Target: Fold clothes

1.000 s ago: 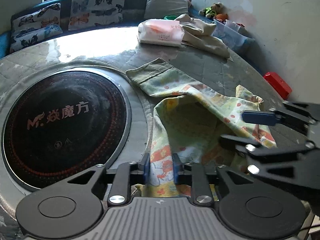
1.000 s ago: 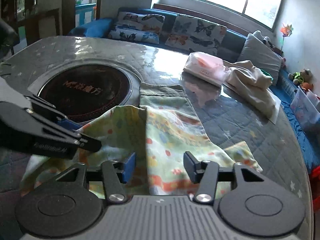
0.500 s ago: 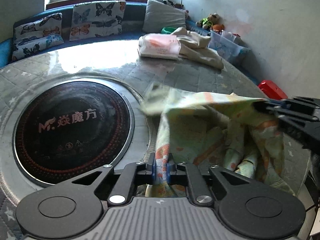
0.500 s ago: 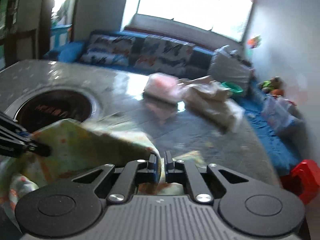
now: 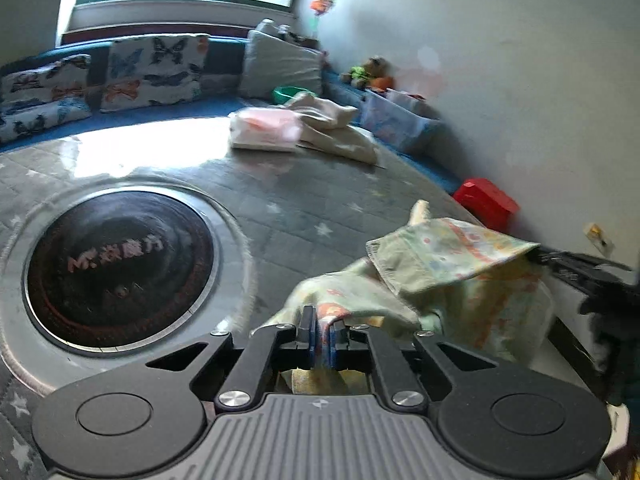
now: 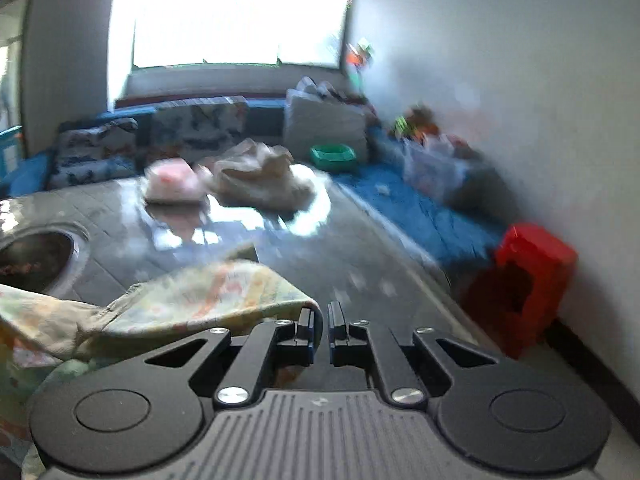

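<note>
Left gripper (image 5: 321,334) has its fingers clamped on an edge of the pastel printed garment (image 5: 448,264); right gripper (image 6: 321,330) pinches another edge of the same cloth, fingers drawn together on it; the garment hangs lifted between the two, above the near right part of the grey counter (image 5: 280,200); a round black hotplate (image 5: 116,264) sits left; folded clothes (image 5: 332,128) lie at the far side.

Both wrist cams fwd, table (image 5: 304,200) shared
</note>
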`<state>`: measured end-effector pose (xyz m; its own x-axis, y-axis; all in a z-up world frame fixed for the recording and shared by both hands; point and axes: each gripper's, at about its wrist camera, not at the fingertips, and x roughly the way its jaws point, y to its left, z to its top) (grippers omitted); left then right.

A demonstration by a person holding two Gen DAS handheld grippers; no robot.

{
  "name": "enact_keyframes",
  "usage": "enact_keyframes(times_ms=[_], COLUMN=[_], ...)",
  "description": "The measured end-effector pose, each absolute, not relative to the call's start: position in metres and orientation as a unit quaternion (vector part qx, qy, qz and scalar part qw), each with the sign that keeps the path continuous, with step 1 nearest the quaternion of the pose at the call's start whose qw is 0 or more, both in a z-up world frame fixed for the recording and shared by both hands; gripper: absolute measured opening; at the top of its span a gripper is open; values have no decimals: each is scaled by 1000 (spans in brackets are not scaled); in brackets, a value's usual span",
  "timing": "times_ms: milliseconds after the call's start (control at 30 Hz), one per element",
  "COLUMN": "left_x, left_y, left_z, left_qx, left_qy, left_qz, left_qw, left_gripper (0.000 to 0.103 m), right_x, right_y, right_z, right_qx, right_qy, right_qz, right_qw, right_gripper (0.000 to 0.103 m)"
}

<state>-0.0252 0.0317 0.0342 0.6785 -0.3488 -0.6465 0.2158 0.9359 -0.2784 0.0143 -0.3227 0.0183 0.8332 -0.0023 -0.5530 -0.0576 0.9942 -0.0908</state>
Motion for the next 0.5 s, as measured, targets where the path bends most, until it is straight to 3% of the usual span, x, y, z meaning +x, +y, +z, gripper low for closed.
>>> enact_keyframes(times_ms=[167, 200, 300, 367, 433, 500], left_x=[-40, -42, -47, -51, -55, -60], left_y=[28, 28, 29, 33, 37, 40], left_z=[18, 14, 0, -7, -14, -18], left_qx=[-78, -77, -70, -71, -72, -71], left_qy=[398, 407, 430, 441, 451, 458], left_qz=[-180, -183, -183, -180, -176, -168], left_qw=[896, 892, 881, 876, 872, 870], left_gripper=[7, 7, 7, 8, 8, 8], right_x=[15, 14, 11, 7, 2, -2], right_y=[-342, -344, -345, -342, -334, -321], right_z=[-6, -7, -1, 7, 15, 21], right_qx=[-42, -43, -46, -48, -58, -69], right_qy=[351, 353, 350, 339, 322, 307], right_qz=[-12, -13, -9, 11, 35, 65], right_qw=[936, 935, 935, 939, 944, 947], right_gripper=[16, 23, 41, 43, 53, 57])
